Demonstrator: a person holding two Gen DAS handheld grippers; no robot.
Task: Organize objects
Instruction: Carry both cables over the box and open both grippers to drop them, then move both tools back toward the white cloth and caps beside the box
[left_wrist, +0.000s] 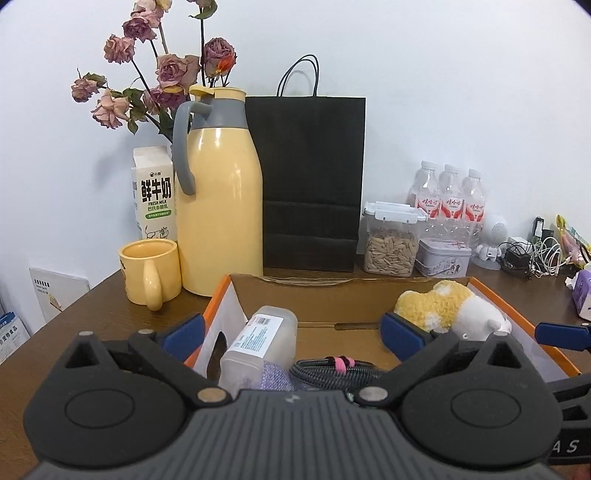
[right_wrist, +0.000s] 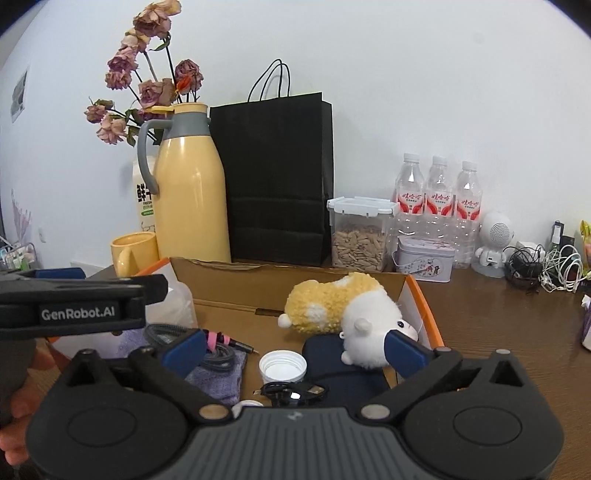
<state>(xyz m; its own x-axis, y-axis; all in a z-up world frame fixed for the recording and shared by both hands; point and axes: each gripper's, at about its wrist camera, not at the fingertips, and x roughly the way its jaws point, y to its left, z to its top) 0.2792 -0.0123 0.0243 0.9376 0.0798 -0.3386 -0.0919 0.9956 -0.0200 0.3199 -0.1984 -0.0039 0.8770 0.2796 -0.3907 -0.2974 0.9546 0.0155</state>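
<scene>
Left wrist view: the left tongs (left_wrist: 291, 330) are spread wide and hold nothing, hovering over the near end of an open box (left_wrist: 332, 286) that sits on the brown counter (left_wrist: 92, 299). Between the blue pads lie a clear plastic bottle (left_wrist: 258, 341) on its side at the box's left wall, a coiled black cable (left_wrist: 332, 371) with a pink tie, and a corner of purple cloth (left_wrist: 275, 380). A plush toy (left_wrist: 448, 308) lies at the box's far right corner. Along the counter's back edge stand a mug (left_wrist: 149, 269), a yellow jug (left_wrist: 221, 195), a black bag (left_wrist: 310, 181), a seed jar (left_wrist: 391, 240), a tin (left_wrist: 443, 256) and water bottles (left_wrist: 448, 195).

Right wrist view: the right tongs (right_wrist: 293, 349) are also spread and empty, poised above the box's middle. Below them are a white lid (right_wrist: 282, 365), a small black cord (right_wrist: 291, 391) and a dark pouch (right_wrist: 343, 373), with the plush resting partly on the pouch against the right wall. The left tool crosses the frame's left side.

Handling, as a judgement: the plush is light and soft, so a pinch across its body should hold; it will squash rather than slip. The bottle looks light but smooth and round; grip it across the middle. The cable is floppy and best taken at the tied bundle.
</scene>
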